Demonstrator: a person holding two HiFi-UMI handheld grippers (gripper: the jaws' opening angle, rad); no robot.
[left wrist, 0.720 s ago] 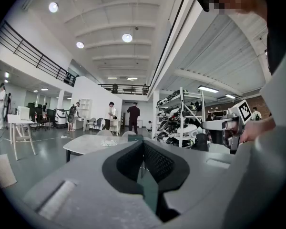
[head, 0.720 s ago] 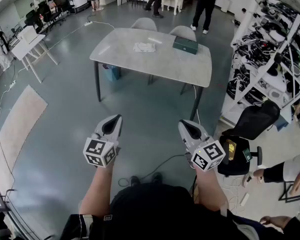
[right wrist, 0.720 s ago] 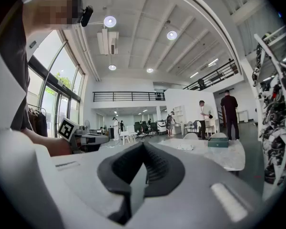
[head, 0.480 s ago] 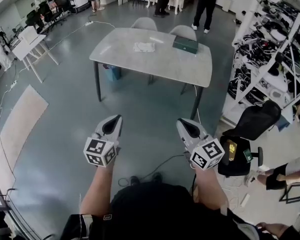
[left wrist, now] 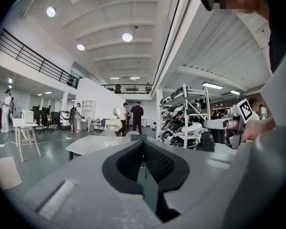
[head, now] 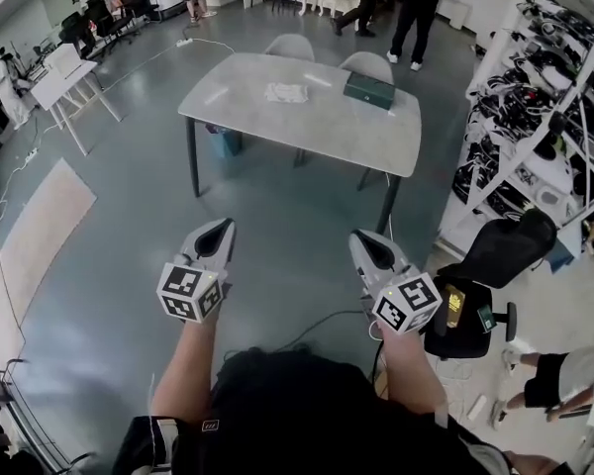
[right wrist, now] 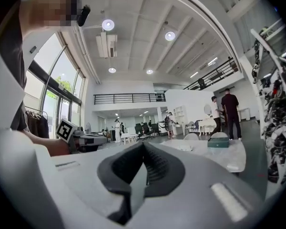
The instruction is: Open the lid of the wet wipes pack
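Observation:
A grey table (head: 307, 127) stands a few steps ahead on the floor. On it lie a dark green box-like pack (head: 367, 88) at the far right and a white crumpled item (head: 286, 93) near the far middle. Which of them is the wipes pack I cannot tell from here. My left gripper (head: 219, 228) and right gripper (head: 362, 238) are held level side by side over the floor, well short of the table, both shut and empty. The green pack (left wrist: 139, 137) shows just past the left gripper (left wrist: 142, 141), and the green pack (right wrist: 219, 142) shows to the right of the right gripper (right wrist: 144, 142).
Two grey chairs (head: 289, 46) stand behind the table. Racks full of gear (head: 540, 117) line the right side, with a black office chair (head: 490, 265) near my right hand. A cable (head: 307, 334) runs across the floor. People (head: 421, 8) walk at the back; a seated person's leg (head: 549, 384) shows at the right.
Both grippers keep the same shut pose, drifting slightly lower and left in the view. The people at the back have walked on, and the leg at the right has shifted.

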